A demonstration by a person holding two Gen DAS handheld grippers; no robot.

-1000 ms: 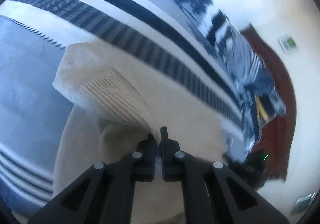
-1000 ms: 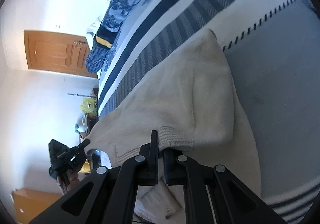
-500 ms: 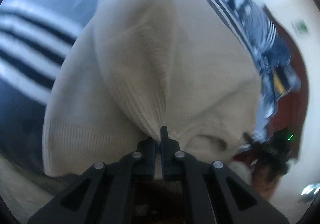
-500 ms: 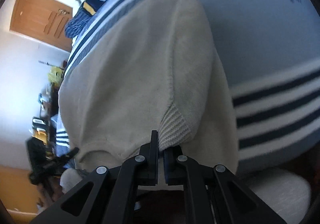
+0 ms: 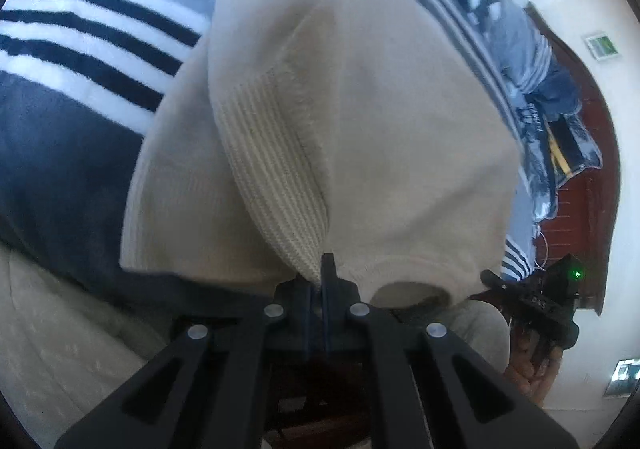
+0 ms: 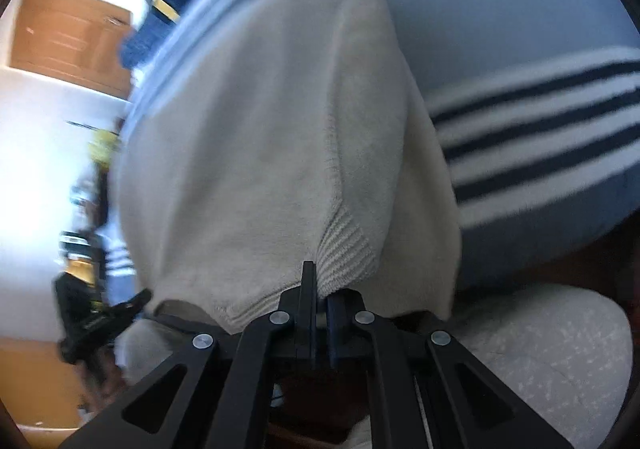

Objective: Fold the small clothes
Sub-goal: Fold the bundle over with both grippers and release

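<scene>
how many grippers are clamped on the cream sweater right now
2. The left gripper is shut on the cream sweater's ribbed band at its near edge; the right gripper is shut on a ribbed corner of the same near edge. None seem hidden.

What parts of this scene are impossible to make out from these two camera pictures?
- Left wrist view: the cream sweater's lower edge, hidden behind the left gripper, whose jaws are shut on its ribbed hem.
- Right wrist view: the room at left, with the wooden door, is motion-blurred; shelf items unreadable.
- Right wrist view: the right gripper covers the sweater's near edge.
- Both views: the striped blanket under the sweater.
</scene>
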